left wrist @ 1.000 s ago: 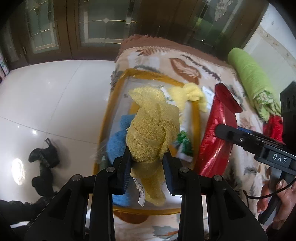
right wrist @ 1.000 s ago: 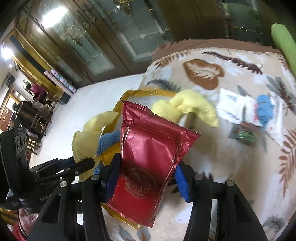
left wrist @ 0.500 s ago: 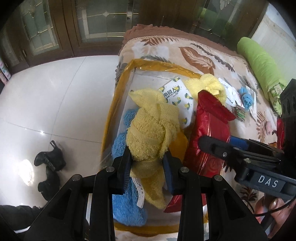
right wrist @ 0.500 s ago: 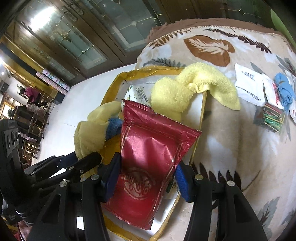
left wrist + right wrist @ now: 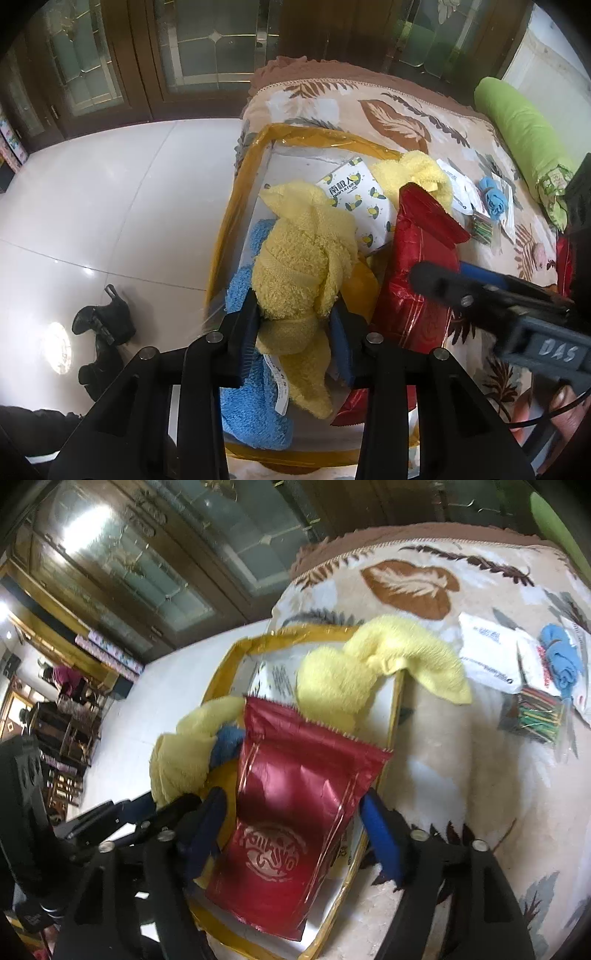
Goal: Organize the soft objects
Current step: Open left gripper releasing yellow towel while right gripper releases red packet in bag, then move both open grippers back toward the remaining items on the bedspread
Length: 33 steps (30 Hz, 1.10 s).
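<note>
My left gripper (image 5: 295, 325) is shut on a knotted yellow towel (image 5: 303, 266) and holds it over the clear yellow-trimmed storage bag (image 5: 236, 206). A blue towel (image 5: 251, 398) lies in the bag below it. My right gripper (image 5: 291, 819) has its jaws wider than the red foil pouch (image 5: 295, 812) between them; the pouch rests in the bag (image 5: 221, 679). The pouch also shows in the left wrist view (image 5: 417, 266). A second pale yellow towel (image 5: 369, 672) drapes over the bag's far edge.
The bag lies at the left edge of a leaf-patterned blanket (image 5: 480, 775), with white tiled floor (image 5: 110, 203) beyond. White packets (image 5: 487, 653), a small blue cloth (image 5: 561, 657) and coloured sticks (image 5: 535, 720) lie right. A green roll (image 5: 524, 133) lies far right. Black shoes (image 5: 103, 332) stand on the floor.
Both grippers moved toward the bag. The red pouch came down into the bag, and the right jaws have spread off its sides. The left gripper still holds the yellow towel.
</note>
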### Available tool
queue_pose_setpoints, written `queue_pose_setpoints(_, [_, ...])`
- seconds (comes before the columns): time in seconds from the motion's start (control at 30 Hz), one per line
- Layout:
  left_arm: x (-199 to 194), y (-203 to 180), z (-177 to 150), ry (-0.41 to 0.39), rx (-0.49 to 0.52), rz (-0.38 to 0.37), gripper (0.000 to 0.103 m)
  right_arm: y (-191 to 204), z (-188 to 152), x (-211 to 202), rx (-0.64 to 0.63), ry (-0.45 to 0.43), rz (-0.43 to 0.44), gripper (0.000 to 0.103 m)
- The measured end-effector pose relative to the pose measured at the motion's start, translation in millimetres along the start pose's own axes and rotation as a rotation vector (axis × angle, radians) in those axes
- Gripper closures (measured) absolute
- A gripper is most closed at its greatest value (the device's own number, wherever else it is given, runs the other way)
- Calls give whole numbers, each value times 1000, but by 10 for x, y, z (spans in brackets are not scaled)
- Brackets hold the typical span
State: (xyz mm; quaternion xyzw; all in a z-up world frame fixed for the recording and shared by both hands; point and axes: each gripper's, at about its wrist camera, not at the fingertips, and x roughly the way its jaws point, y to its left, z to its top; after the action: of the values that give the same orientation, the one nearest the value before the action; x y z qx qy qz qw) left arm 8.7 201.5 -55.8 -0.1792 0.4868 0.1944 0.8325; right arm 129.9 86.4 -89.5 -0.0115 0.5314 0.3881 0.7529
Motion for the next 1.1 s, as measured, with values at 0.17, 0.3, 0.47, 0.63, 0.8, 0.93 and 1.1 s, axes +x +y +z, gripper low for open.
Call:
queue_pose_setpoints(0.17, [-91,55,-37,-39,-20,27,40,56,-7,-137,-33,-55,-35,24])
queue_pose_setpoints(0.3, [-229,78,-51,-92,-25,51,37,141,-60,-282,-80,-118,-91,24])
queue_pose_setpoints(0.47, [-425,29,-47,-155,-23,51,37,185,-100,-452,-115,-193,-186,23])
queue_pose_setpoints(0.63, [-554,-101,-35,-184,-11,28,37,121,-144,-567,-122,-209,-245,22])
queue_pose_setpoints(0.8, [-615,-309,-32,-194,28,10,37,1,-192,-642,-115,-213,-274,22])
queue_pose_setpoints(0.93, [-571,-486,-33,-180,59,-5,37,-135,-203,-709,-102,-214,-297,22])
queue_pose_setpoints(1.1, [-499,-679,-23,-170,89,-17,37,-332,-187,-817,-80,-226,-325,22])
